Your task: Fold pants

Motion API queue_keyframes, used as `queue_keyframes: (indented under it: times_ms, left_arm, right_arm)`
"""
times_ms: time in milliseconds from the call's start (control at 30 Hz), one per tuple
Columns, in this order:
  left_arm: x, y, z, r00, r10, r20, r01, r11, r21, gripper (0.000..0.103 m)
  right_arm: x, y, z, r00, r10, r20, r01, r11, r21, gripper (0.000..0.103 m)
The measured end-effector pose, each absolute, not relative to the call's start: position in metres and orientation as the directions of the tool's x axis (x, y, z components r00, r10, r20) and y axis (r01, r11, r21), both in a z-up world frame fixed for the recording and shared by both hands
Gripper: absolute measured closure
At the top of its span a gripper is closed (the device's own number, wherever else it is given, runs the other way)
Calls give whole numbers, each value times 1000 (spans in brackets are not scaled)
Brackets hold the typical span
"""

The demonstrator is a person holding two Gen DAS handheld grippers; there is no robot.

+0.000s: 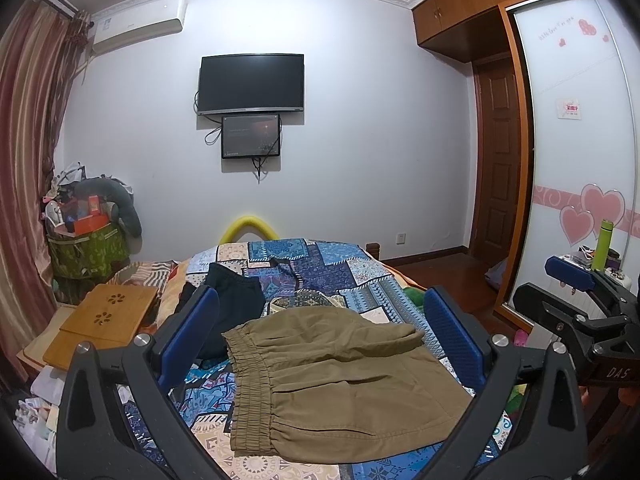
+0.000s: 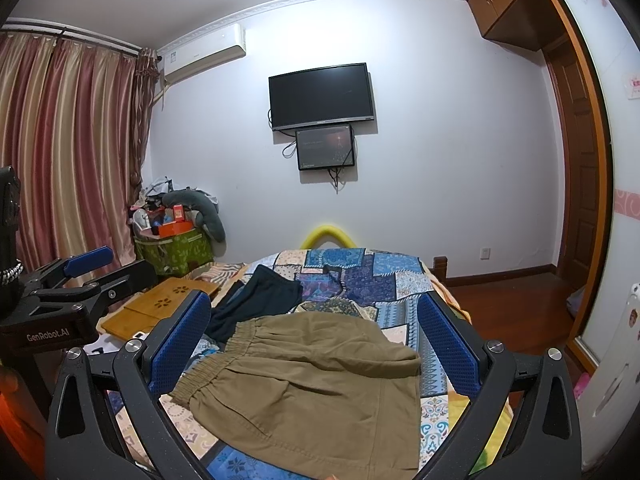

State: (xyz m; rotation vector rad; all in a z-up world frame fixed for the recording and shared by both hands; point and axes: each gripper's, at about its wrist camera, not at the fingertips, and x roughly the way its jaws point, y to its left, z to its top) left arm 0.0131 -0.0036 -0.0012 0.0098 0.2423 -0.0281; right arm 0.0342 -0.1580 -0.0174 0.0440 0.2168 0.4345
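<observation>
Olive-khaki pants (image 1: 340,380) lie folded on the patchwork bedspread (image 1: 360,276), elastic waistband to the left. They also show in the right wrist view (image 2: 316,388). My left gripper (image 1: 320,320) is open and empty, held above the pants with its blue pads either side. My right gripper (image 2: 316,320) is open and empty too, above the same pants. The right gripper shows at the right edge of the left wrist view (image 1: 576,296), the left gripper at the left edge of the right wrist view (image 2: 84,276).
Dark navy clothing (image 1: 232,300) lies on the bed behind the pants. A wooden lap tray (image 1: 104,320) rests at the bed's left. A green bin full of items (image 1: 88,248) stands by the curtain. A wardrobe (image 1: 576,140) and wooden floor (image 1: 452,276) are right.
</observation>
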Motion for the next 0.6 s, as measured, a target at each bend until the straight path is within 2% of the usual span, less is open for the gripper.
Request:
queue_keyframes:
  times_ms: [367, 600]
  left_arm:
    - [14, -3, -4, 969, -31, -246, 33, 999, 5, 0]
    - [36, 3, -14, 954, -22, -297, 23, 1000, -1, 0]
  right_arm:
    - [38, -157, -22, 882, 420, -216, -409, 908, 94, 1]
    - [53, -159, -31, 875, 409, -259, -393, 913, 111, 1]
